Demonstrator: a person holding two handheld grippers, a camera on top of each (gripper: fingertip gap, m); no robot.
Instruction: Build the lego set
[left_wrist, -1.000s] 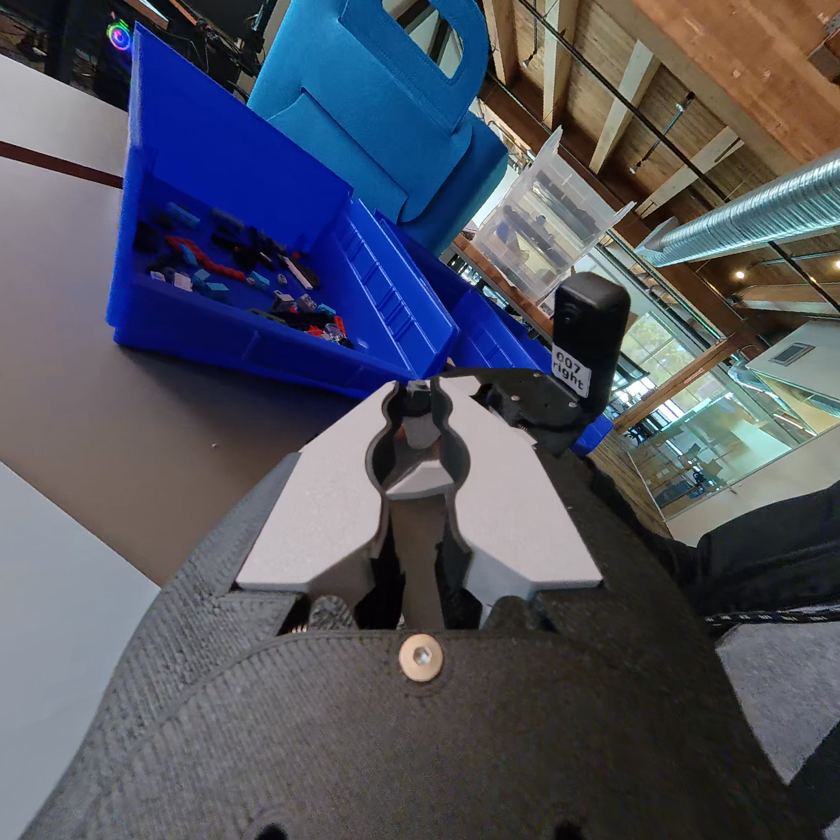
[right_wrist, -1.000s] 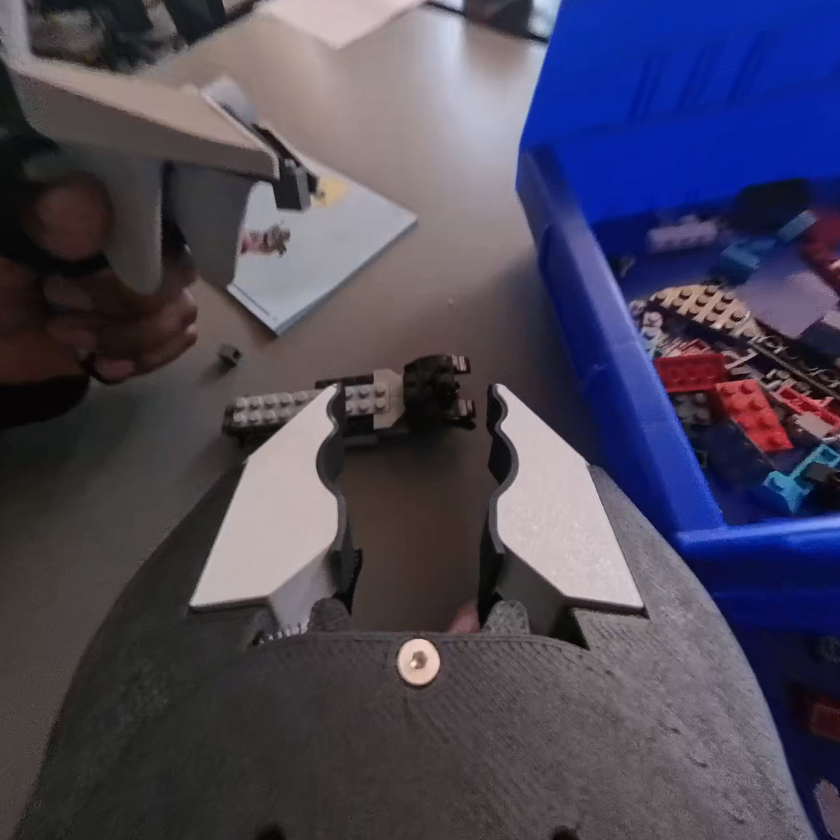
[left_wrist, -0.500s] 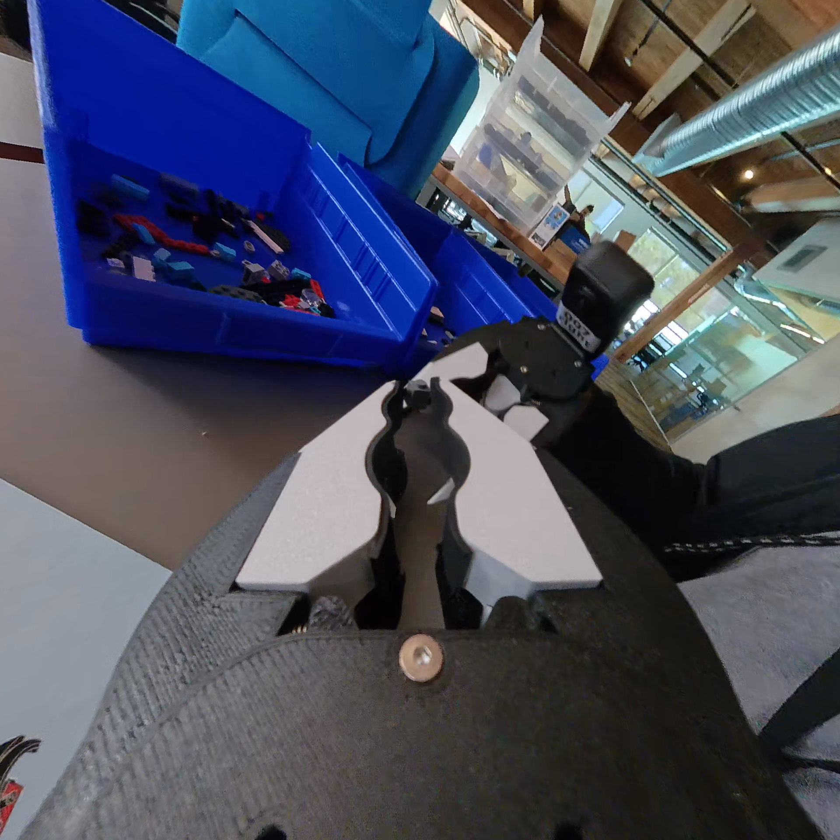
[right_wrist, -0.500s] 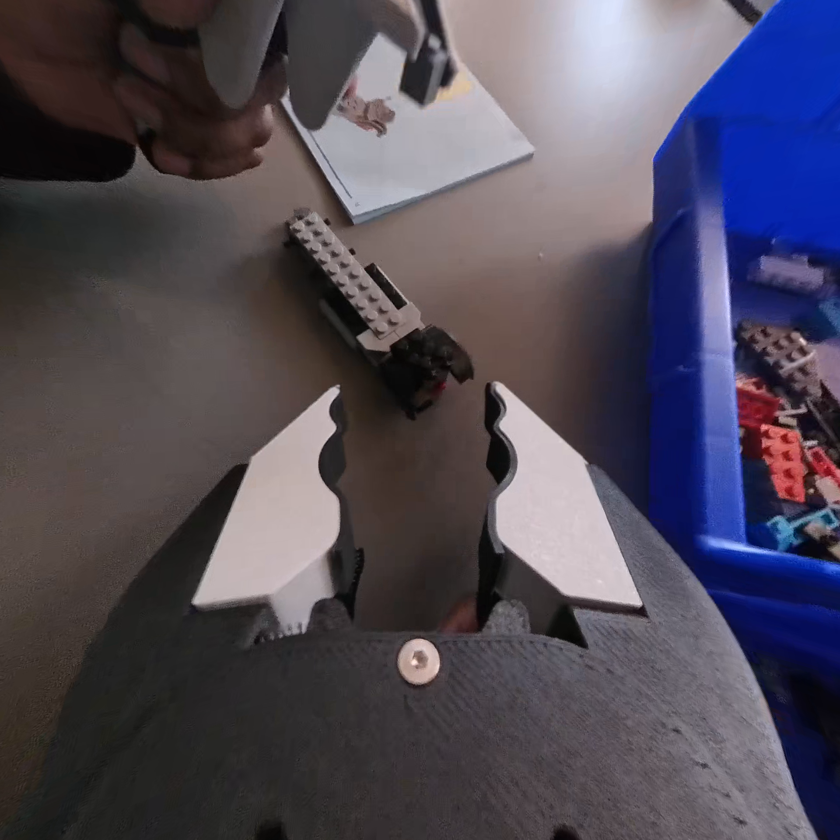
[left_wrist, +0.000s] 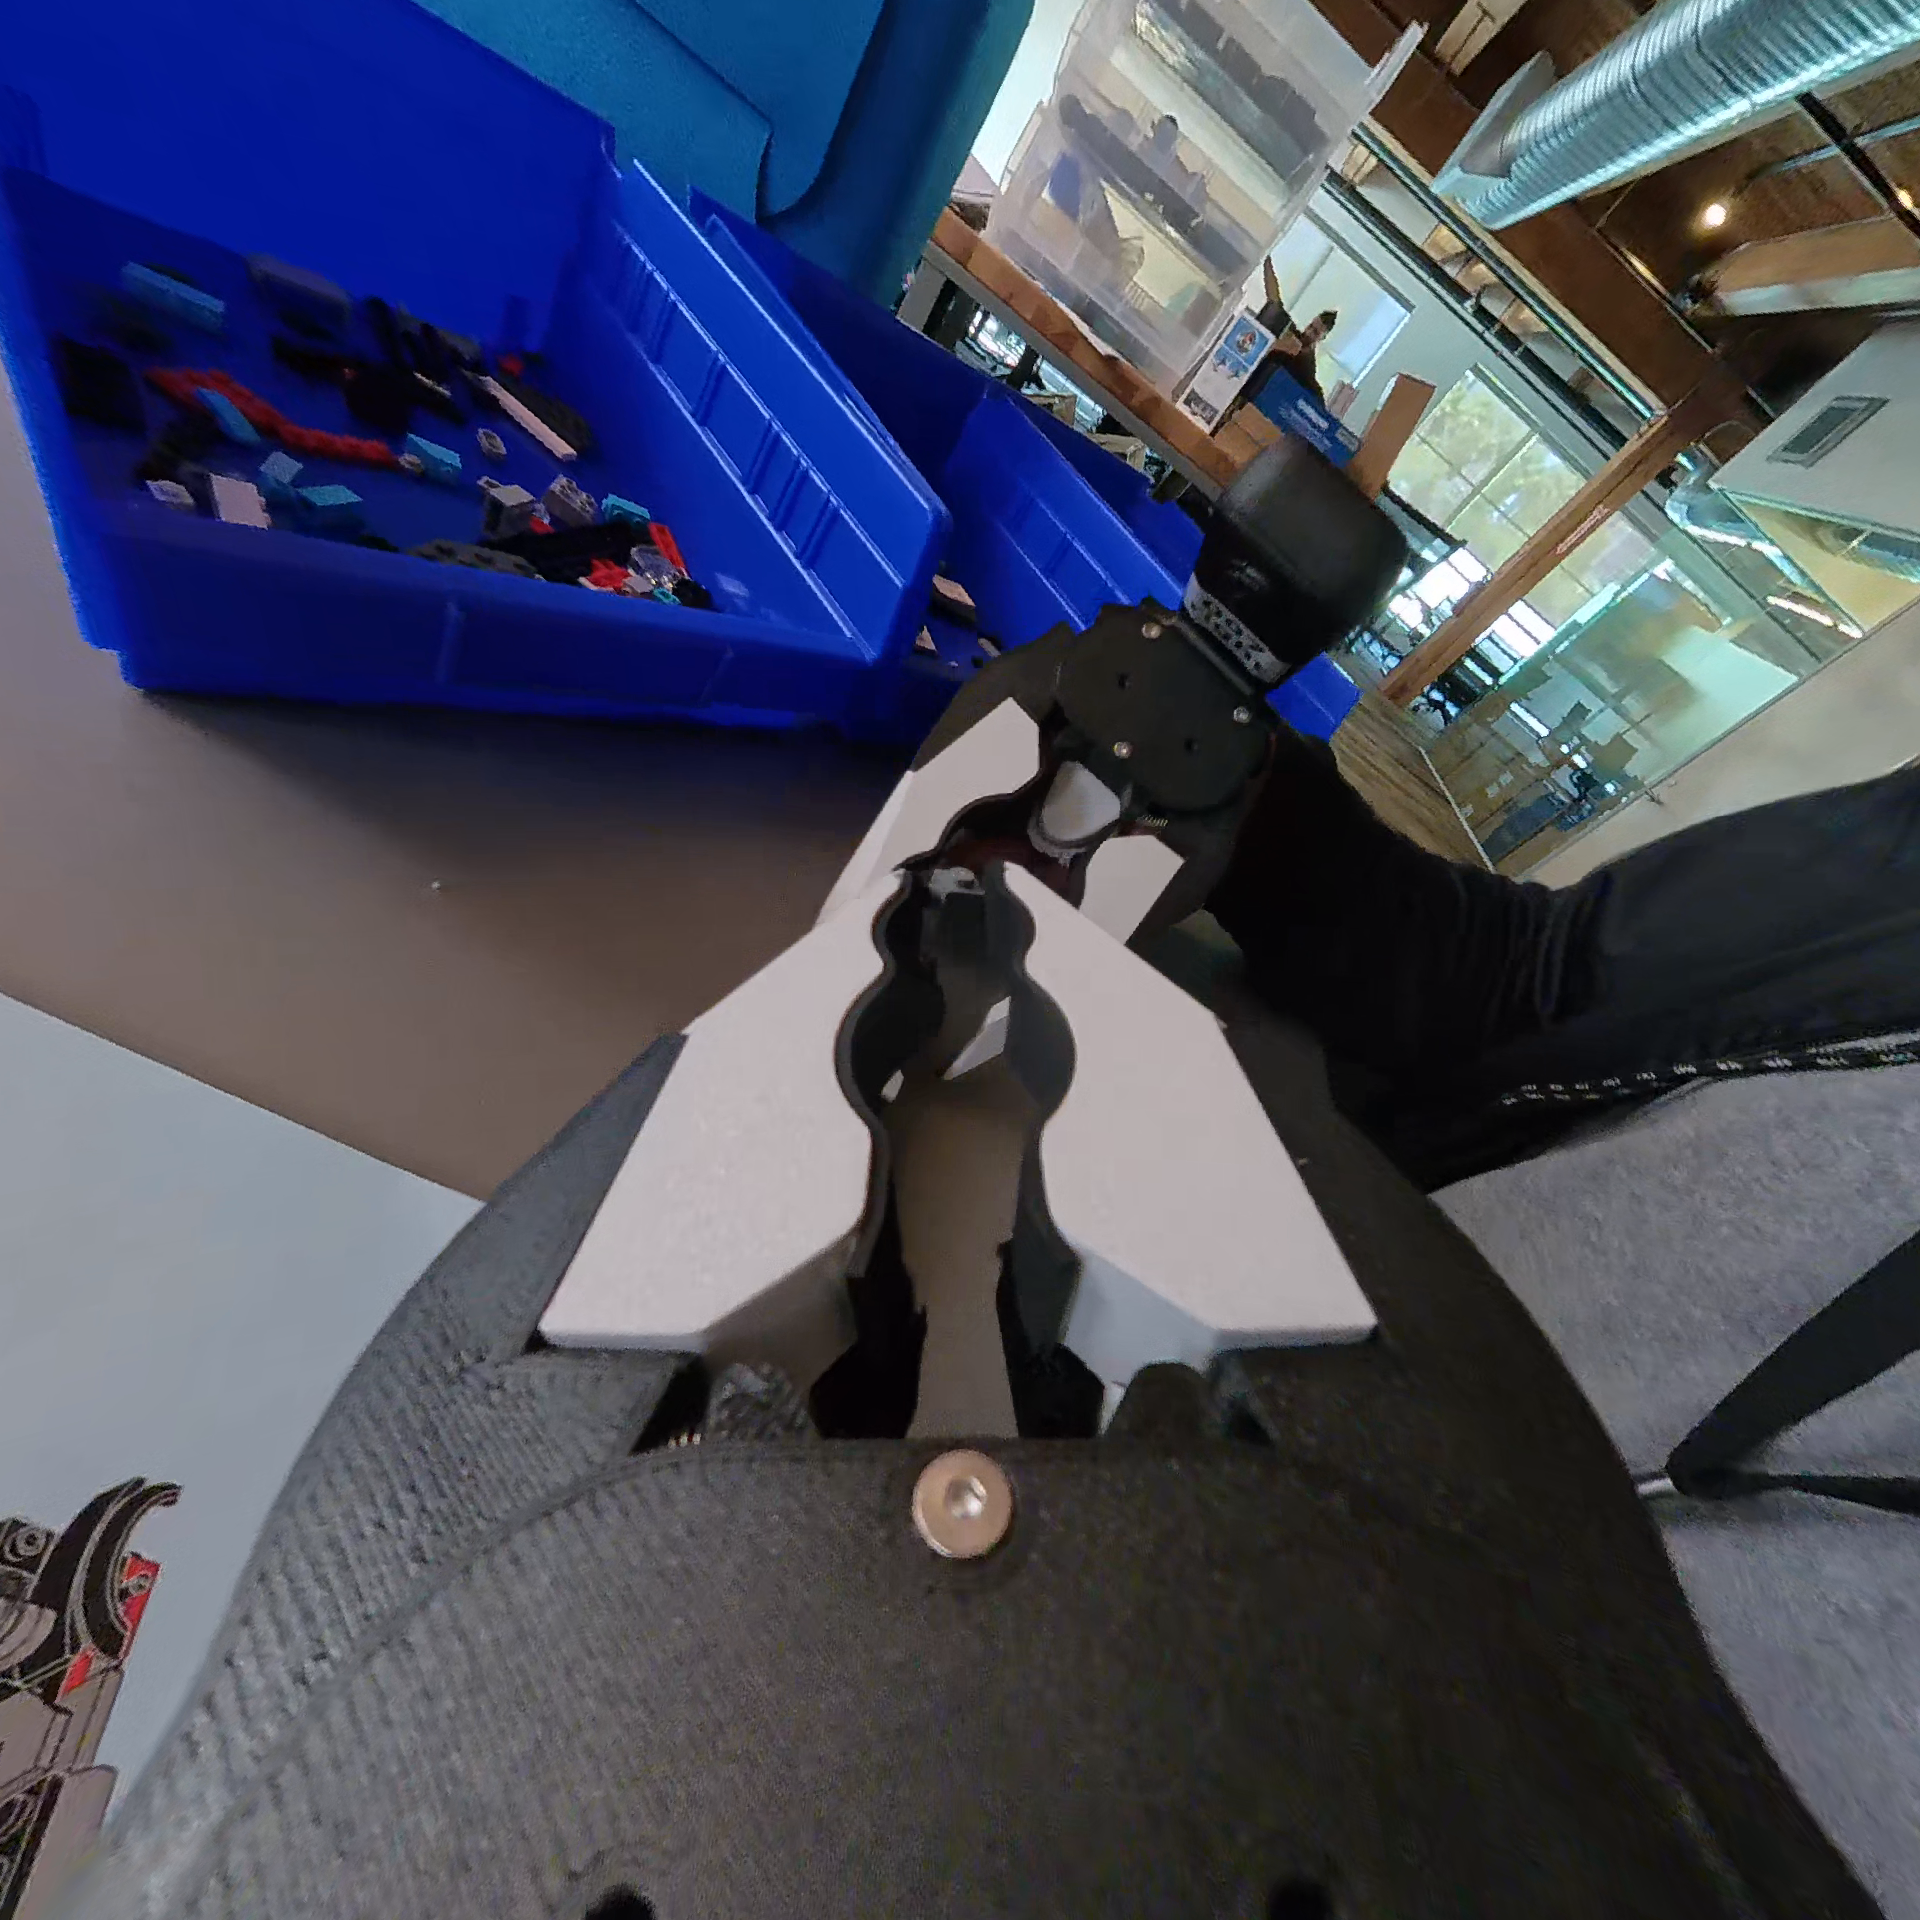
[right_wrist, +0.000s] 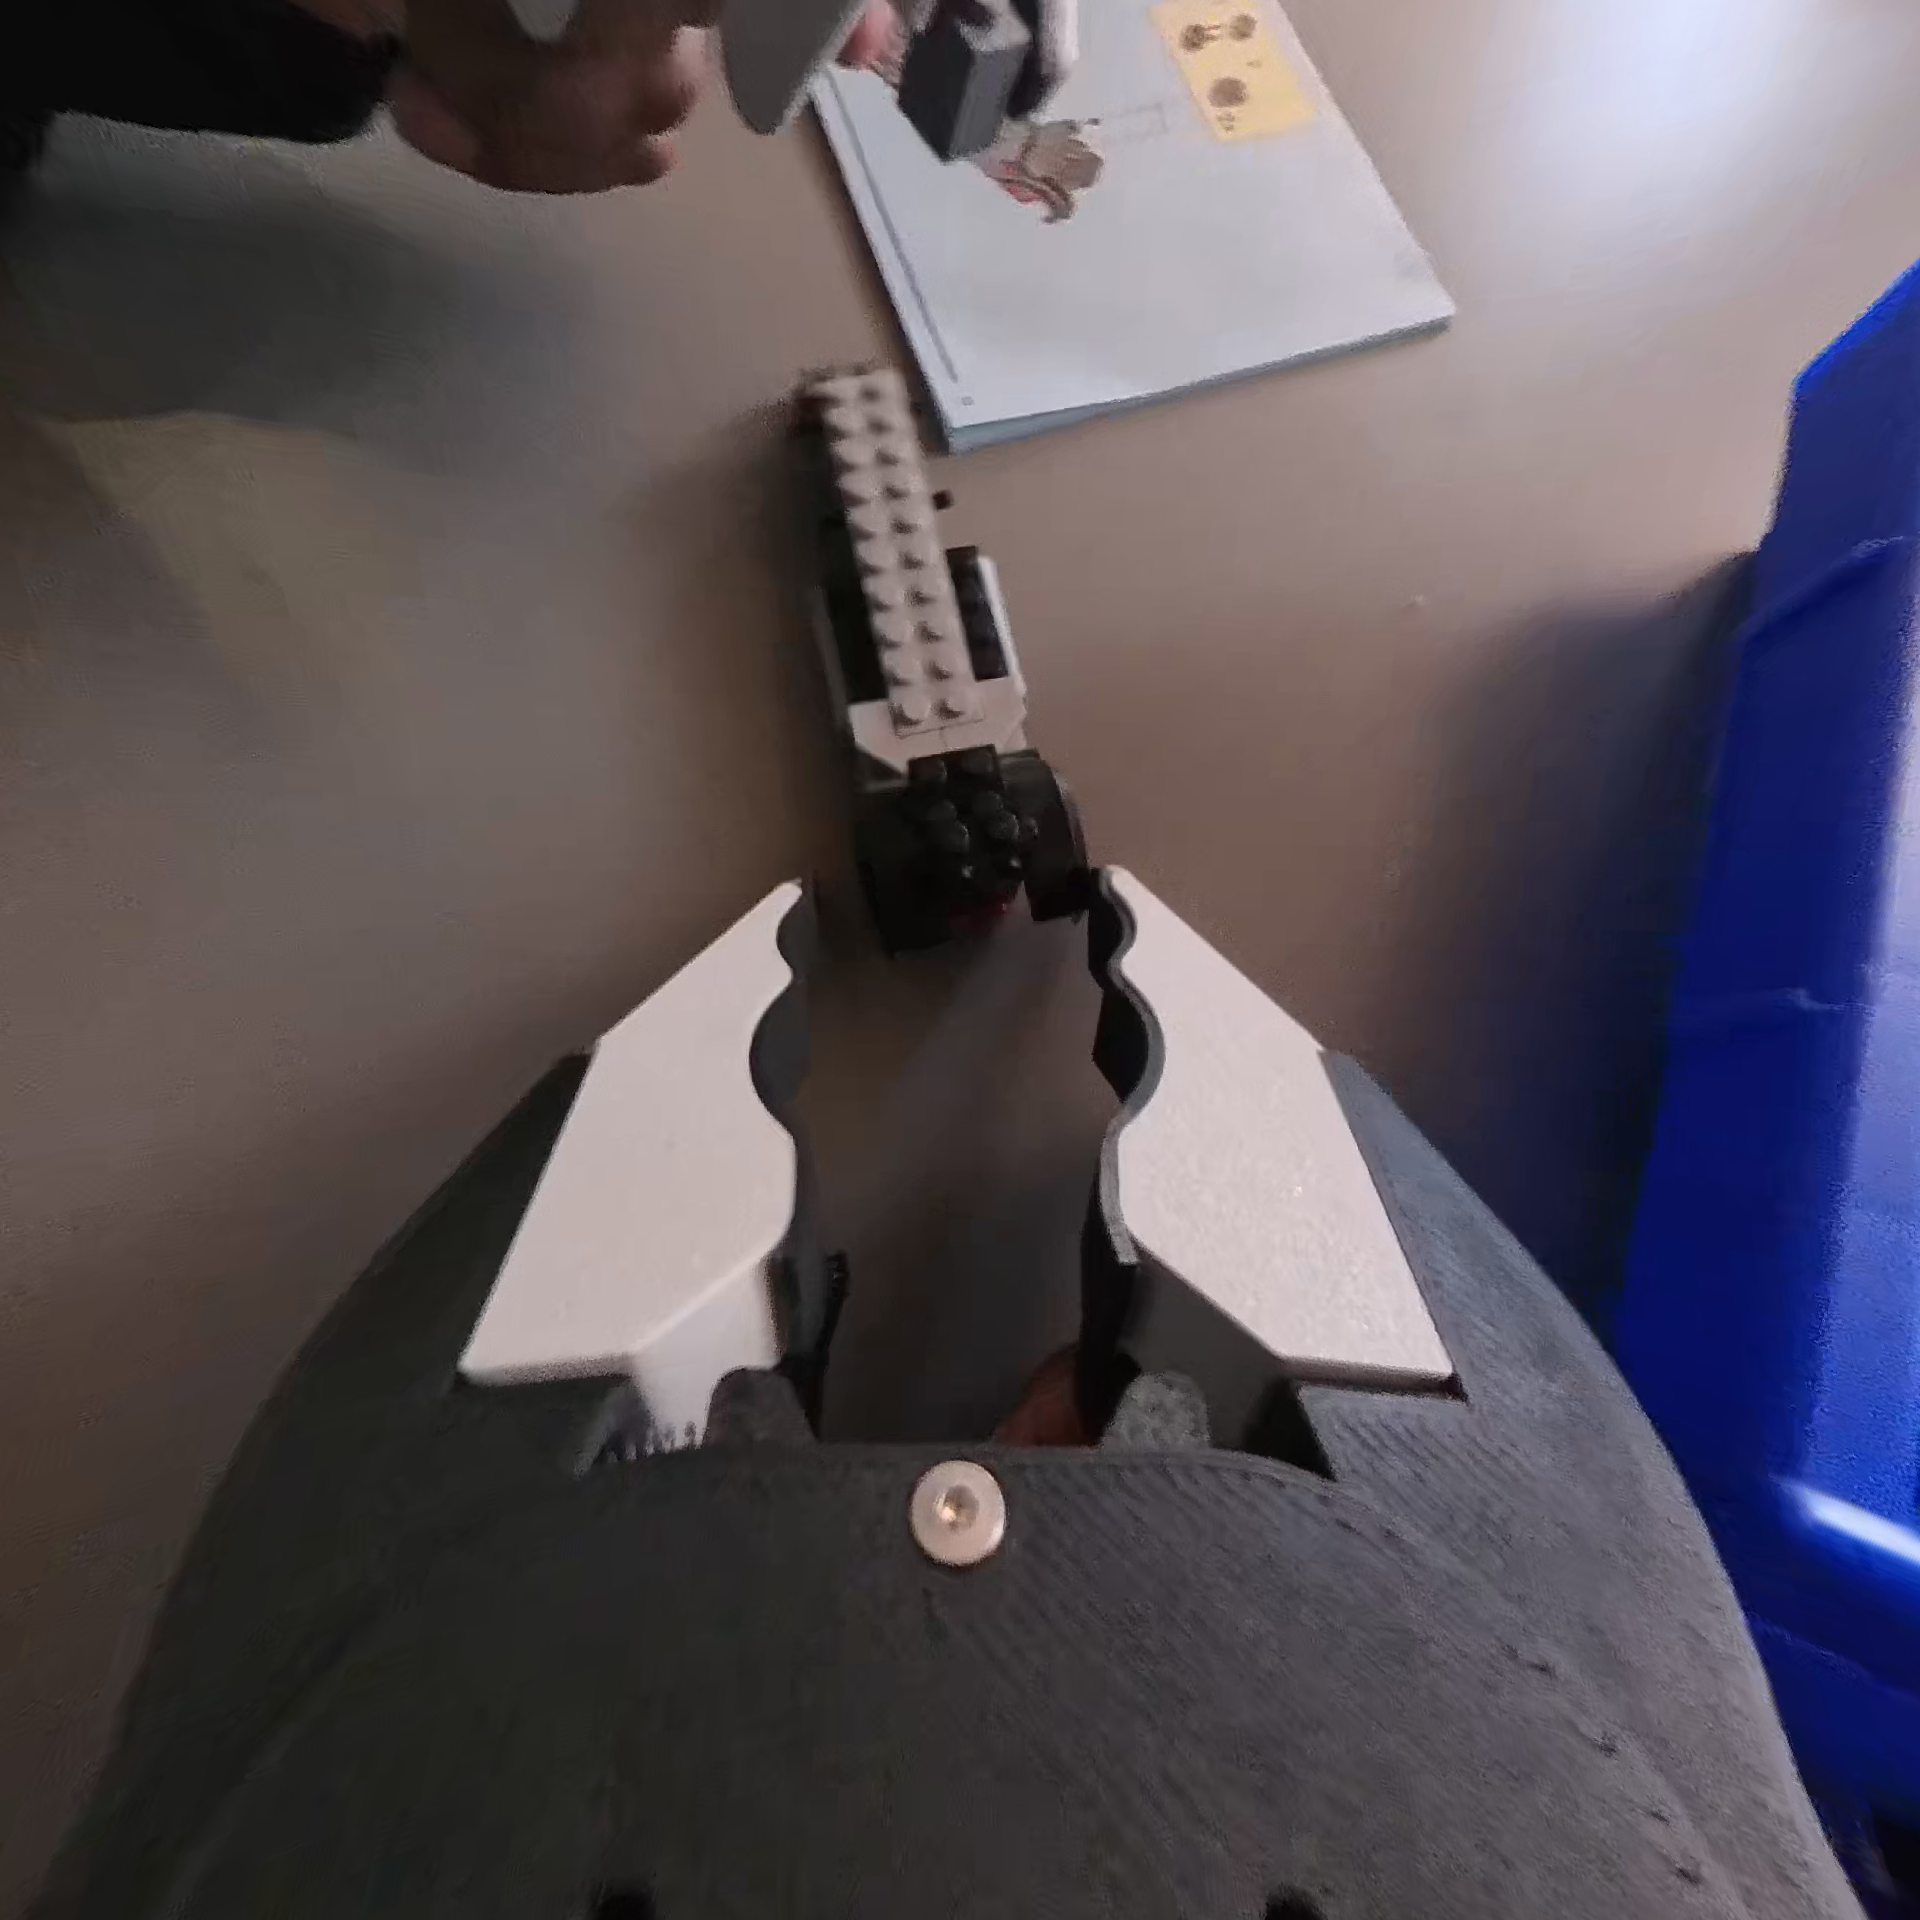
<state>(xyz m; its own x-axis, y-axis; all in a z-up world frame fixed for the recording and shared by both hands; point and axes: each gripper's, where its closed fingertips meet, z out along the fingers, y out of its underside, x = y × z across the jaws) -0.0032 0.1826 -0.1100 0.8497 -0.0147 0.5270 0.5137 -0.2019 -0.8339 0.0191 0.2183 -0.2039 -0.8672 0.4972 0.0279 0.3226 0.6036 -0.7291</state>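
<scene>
A long grey and black lego build (right_wrist: 914, 644) lies on the brown table (right_wrist: 416, 727), its black studded end (right_wrist: 966, 831) toward me. My right gripper (right_wrist: 951, 899) is open, low over the table, with that black end just between its fingertips. My left gripper (left_wrist: 956, 883) is shut on a small dark grey brick (left_wrist: 961, 920) and holds it in the air above the table. In the right wrist view the left gripper (right_wrist: 914, 42) and its brick (right_wrist: 956, 94) hang over the far end of the build. The right gripper (left_wrist: 997, 821) shows just beyond the left one.
An instruction booklet (right_wrist: 1143, 229) lies on the table beyond the build. A blue bin of loose bricks (left_wrist: 468, 623) stands at the back, with a second blue bin (left_wrist: 1039, 499) beside it. A blue bin wall (right_wrist: 1818, 831) stands close on the right gripper's right. The left gripper's tips are roughly 11 cm from the right gripper's.
My right gripper has turned and closed in on the build, so the black end now sits between its open tips. My left gripper, still shut on the brick, has come nearer the right one.
</scene>
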